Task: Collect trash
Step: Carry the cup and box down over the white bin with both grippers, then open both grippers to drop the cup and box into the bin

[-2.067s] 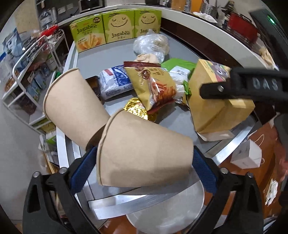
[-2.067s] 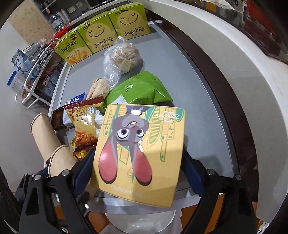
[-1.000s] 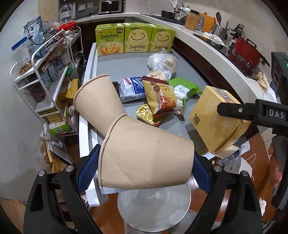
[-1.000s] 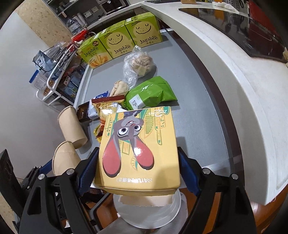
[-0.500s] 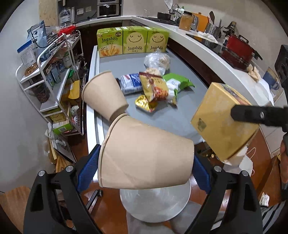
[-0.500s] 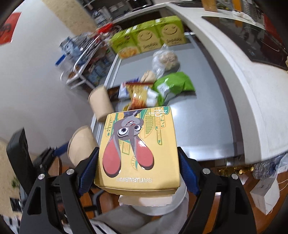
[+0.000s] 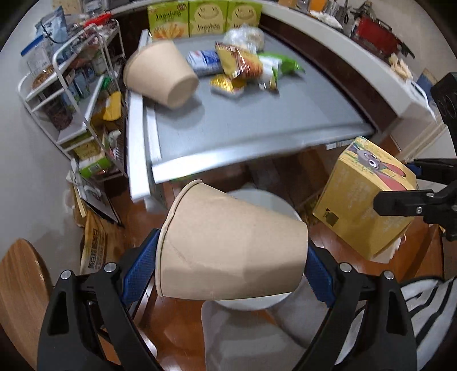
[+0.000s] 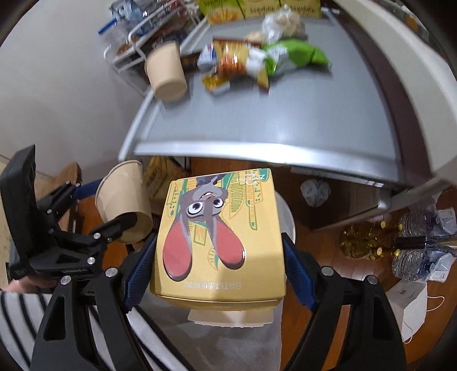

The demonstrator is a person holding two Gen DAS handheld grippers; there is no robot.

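My left gripper (image 7: pixel 228 256) is shut on a brown paper cup (image 7: pixel 228 248), held on its side off the table's front edge; the cup also shows in the right wrist view (image 8: pixel 124 199). My right gripper (image 8: pixel 218 256) is shut on a yellow cartoon-rabbit box (image 8: pixel 220 242), held beside the cup; the box shows in the left wrist view (image 7: pixel 362 205). A second paper cup (image 7: pixel 160 74) lies on its side on the grey table (image 7: pixel 242 125). Snack wrappers (image 7: pixel 240 61) and a green bag (image 8: pixel 294 54) lie further back.
Green Jagabee boxes (image 7: pixel 204 18) stand along the table's far edge. A wire rack (image 7: pixel 68 85) stands left of the table. A round white stool (image 7: pixel 265 205) is below the grippers. Water bottles (image 8: pixel 420 245) and a white paper bag (image 8: pixel 408 302) sit on the wooden floor.
Both grippers have pulled back and down off the table with the cup and the box. The second cup has come free of the held one and lies on the table.
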